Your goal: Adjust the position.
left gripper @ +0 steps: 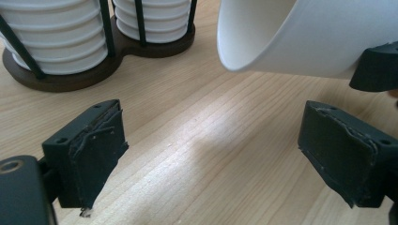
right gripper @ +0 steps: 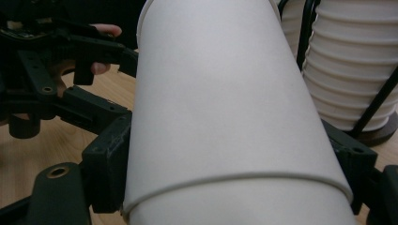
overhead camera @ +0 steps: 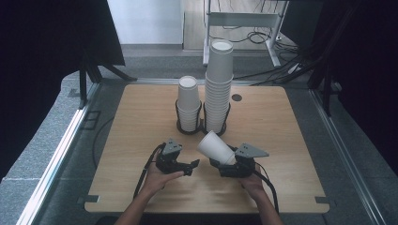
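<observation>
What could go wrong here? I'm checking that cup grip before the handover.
The right gripper squeezes the thin paper cup near its base, so the wall may dent. The cup is tilted toward the open left gripper; a sideways grab could crush its rim. Swinging it up might knock the tall stack.

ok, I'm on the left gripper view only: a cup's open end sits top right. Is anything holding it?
Observer: Yes. The right gripper is shut on the cup, with its fingers on the cup's sides.
Operator: Are the two stacks the same height?
Observer: No. The right stack is much taller than the left stack.
</observation>
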Demonstrator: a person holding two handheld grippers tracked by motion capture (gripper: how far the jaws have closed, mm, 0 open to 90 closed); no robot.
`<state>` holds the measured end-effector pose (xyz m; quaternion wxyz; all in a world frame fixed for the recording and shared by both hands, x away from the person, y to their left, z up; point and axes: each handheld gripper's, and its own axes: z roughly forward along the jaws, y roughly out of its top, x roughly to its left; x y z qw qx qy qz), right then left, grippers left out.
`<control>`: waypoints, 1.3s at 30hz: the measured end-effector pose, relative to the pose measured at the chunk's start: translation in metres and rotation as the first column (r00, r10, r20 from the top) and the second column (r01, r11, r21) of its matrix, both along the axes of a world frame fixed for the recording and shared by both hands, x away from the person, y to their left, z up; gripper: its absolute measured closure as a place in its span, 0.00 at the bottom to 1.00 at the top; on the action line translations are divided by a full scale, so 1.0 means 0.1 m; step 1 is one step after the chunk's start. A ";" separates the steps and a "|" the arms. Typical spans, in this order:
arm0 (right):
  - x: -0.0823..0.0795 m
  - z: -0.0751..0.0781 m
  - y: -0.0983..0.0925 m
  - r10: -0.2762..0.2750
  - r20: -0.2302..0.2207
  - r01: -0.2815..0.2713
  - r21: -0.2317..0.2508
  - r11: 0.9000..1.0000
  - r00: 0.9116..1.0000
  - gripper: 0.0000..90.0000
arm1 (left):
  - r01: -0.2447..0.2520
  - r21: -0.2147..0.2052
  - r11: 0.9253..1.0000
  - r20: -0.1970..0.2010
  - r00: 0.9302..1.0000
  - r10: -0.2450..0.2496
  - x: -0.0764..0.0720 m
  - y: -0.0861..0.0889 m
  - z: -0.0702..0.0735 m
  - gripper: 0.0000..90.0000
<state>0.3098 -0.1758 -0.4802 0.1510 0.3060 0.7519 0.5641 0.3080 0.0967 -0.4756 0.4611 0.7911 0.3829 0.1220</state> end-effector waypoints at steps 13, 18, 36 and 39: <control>-0.03 0.00 -0.02 -0.018 0.031 0.016 0.061 0.998 0.999 0.22 | -0.004 -0.013 1.000 -0.046 0.999 0.004 0.02 0.00 -0.07 0.10; -0.05 0.01 -0.02 -0.029 0.055 0.024 0.080 0.997 0.998 0.22 | -0.008 -0.062 0.998 -0.079 0.997 0.003 0.03 0.02 -0.06 0.10; -0.09 -0.04 0.04 -0.036 0.084 0.029 0.085 0.996 0.996 0.22 | -0.045 -0.174 0.984 -0.155 0.988 0.018 0.07 0.11 -0.06 0.11; -0.09 -0.05 0.05 -0.036 0.088 0.029 0.088 0.996 0.995 0.22 | -0.048 -0.191 0.980 -0.165 0.986 0.016 0.08 0.11 -0.06 0.11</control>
